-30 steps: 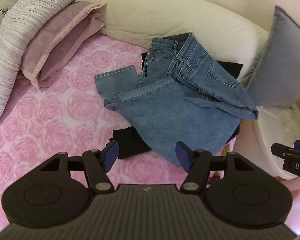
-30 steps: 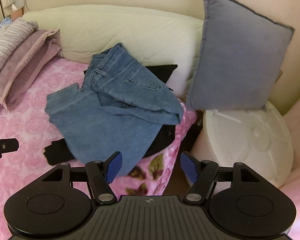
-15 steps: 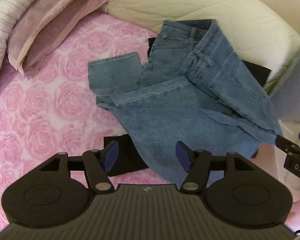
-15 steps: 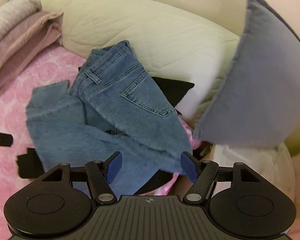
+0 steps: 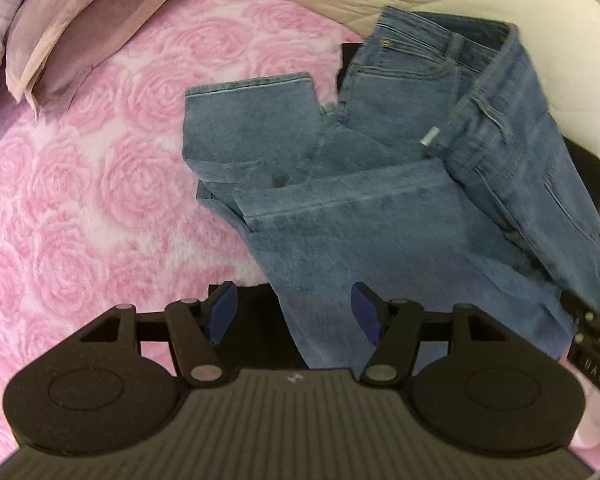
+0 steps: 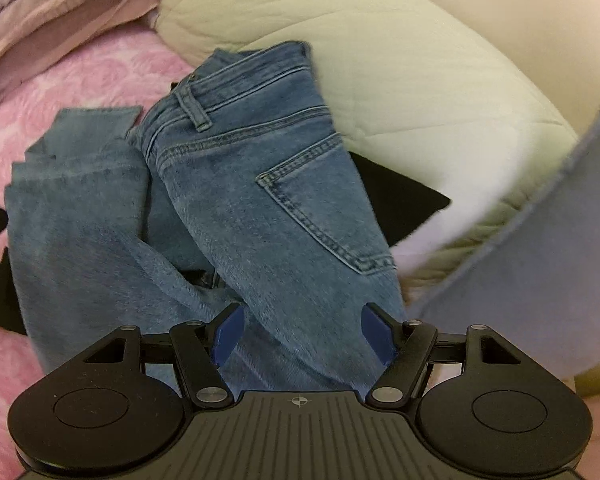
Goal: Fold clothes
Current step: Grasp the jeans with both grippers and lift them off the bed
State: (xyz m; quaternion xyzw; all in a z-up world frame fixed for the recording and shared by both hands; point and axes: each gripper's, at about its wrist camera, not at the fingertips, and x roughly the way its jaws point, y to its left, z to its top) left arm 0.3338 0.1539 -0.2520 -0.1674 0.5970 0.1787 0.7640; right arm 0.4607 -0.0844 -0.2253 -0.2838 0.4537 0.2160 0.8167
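A crumpled pair of blue jeans [image 5: 380, 208] lies on the pink rose-patterned blanket [image 5: 80, 200], with a black garment [image 5: 252, 320] under it. My left gripper [image 5: 294, 312] is open just above the near edge of a jeans leg, nothing between its blue pads. In the right wrist view the jeans [image 6: 268, 184] show their back pocket and waistband. My right gripper [image 6: 302, 338] is open, its pads on either side of the lower leg fabric, not closed on it. The right gripper's black body [image 5: 596, 344] shows at the left view's right edge.
Mauve pillows [image 5: 72, 24] lie at the far left. A cream quilted cushion [image 6: 380, 60] backs the jeans, and a grey-blue cushion [image 6: 540, 260] leans at the right. The black garment [image 6: 396, 200] sticks out beneath the jeans toward the cushion.
Both grippers have moved forward and down toward the jeans, which now fill much more of each view. Both stayed open. The white tub at the right has dropped out of sight.
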